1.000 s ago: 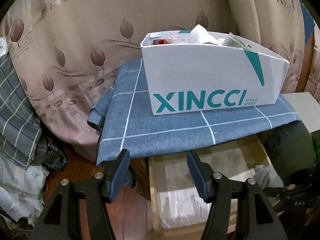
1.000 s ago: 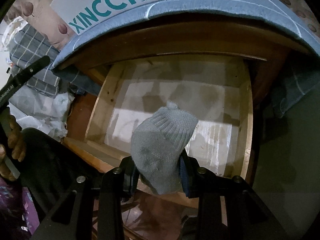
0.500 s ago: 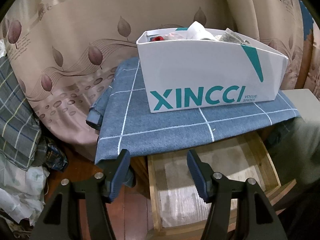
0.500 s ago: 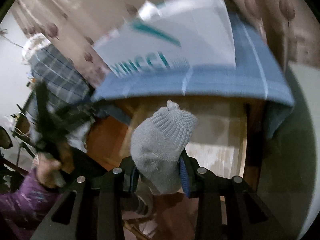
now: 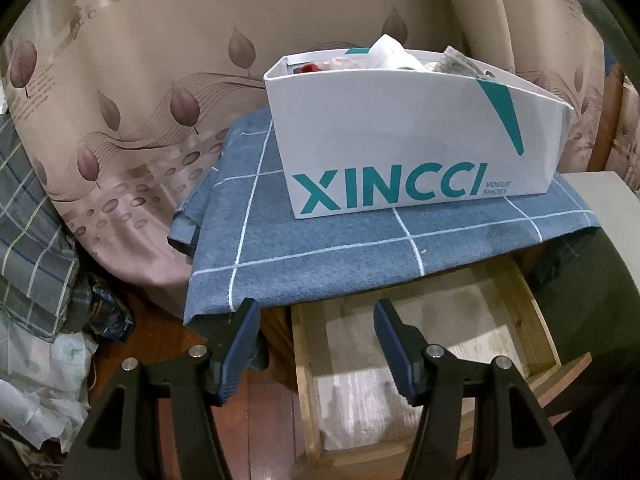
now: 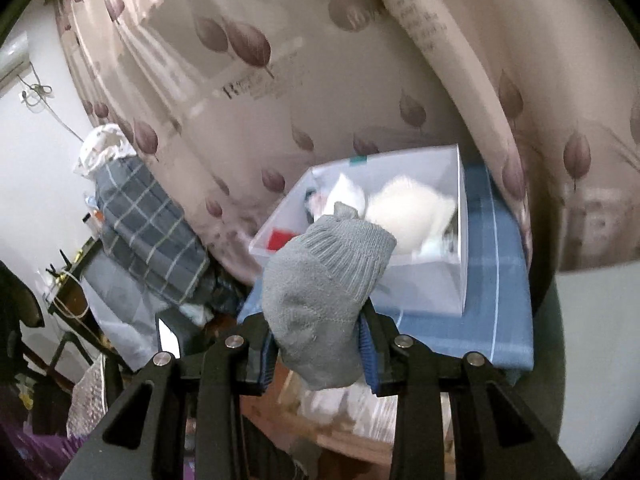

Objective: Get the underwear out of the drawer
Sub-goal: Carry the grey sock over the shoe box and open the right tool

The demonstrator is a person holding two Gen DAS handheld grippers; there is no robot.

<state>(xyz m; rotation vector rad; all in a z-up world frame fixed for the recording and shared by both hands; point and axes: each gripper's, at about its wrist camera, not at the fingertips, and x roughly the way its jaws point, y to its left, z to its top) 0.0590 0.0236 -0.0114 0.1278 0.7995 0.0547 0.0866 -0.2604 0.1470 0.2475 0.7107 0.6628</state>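
Right gripper (image 6: 320,354): fingers clamped on grey sock (image 6: 320,300), sock bunched up, ribbed cuff poking up. Sock out of drawer (image 5: 420,380), up in air, just in front of white shoe box (image 5: 400,140).
Box sits on blue checked cloth (image 5: 320,248) over tabletop, white and red clothes inside box.
Drawer pulled out below box, pale liner showing.
Left gripper (image 5: 316,344): fingers apart, holding nothing, in front of box, above drawer.

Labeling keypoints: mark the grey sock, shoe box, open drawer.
grey sock (image 6: 320,300): right wrist view, ribbed cuff.
shoe box (image 5: 400,140): left wrist view, front wall.
open drawer (image 5: 532,320): left wrist view, right wall.
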